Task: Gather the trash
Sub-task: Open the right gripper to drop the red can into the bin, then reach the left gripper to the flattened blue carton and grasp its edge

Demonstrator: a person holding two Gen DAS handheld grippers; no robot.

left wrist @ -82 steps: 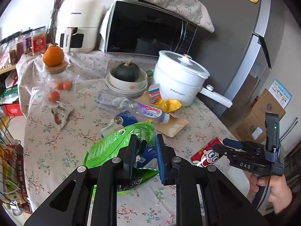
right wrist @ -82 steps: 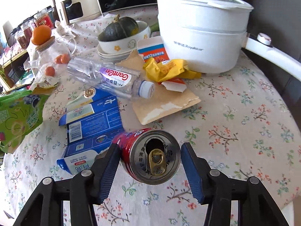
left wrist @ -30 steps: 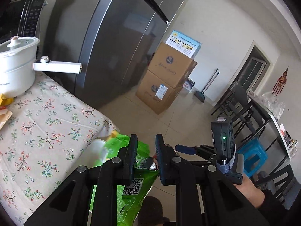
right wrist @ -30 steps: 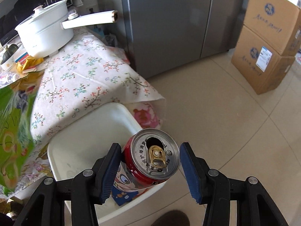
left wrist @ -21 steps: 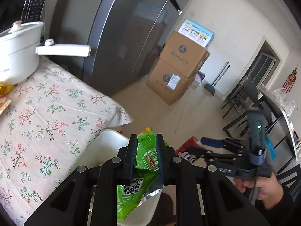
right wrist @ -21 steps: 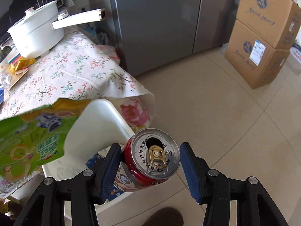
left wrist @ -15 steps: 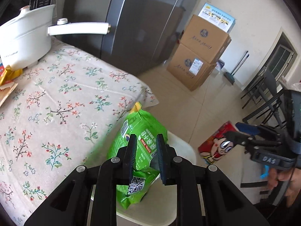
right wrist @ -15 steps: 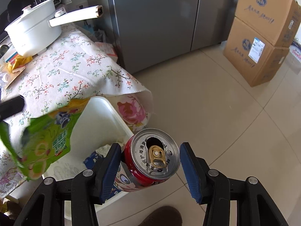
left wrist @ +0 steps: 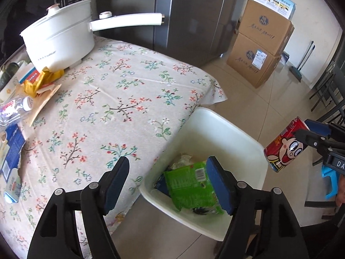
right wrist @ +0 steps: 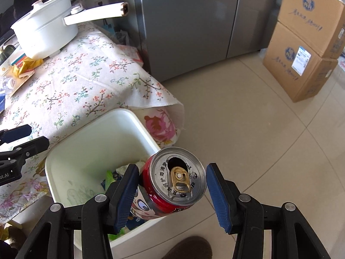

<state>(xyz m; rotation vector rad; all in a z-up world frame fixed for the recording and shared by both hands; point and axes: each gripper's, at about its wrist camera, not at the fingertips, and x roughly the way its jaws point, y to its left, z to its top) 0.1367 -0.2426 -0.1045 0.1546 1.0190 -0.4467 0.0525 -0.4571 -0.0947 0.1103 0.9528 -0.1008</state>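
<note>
A white bin (left wrist: 226, 127) stands on the floor by the table's edge; it also shows in the right wrist view (right wrist: 90, 138). A green snack bag (left wrist: 189, 185) lies inside it. My left gripper (left wrist: 170, 181) is open and empty above the bin's near side. My right gripper (right wrist: 171, 191) is shut on a red can (right wrist: 172, 185) with a cartoon face, held at the bin's right rim. The can also shows in the left wrist view (left wrist: 284, 149).
The table with a floral cloth (left wrist: 112, 99) holds a white pot (left wrist: 58, 38), a yellow wrapper (left wrist: 43, 82), a plastic bottle (left wrist: 13, 110) and a blue carton (left wrist: 10, 151). A grey fridge (right wrist: 189, 21) and stacked cardboard boxes (right wrist: 306, 43) stand behind.
My left gripper opened and the green bag dropped into the bin. My right gripper stayed shut on the can and moved slightly nearer the bin.
</note>
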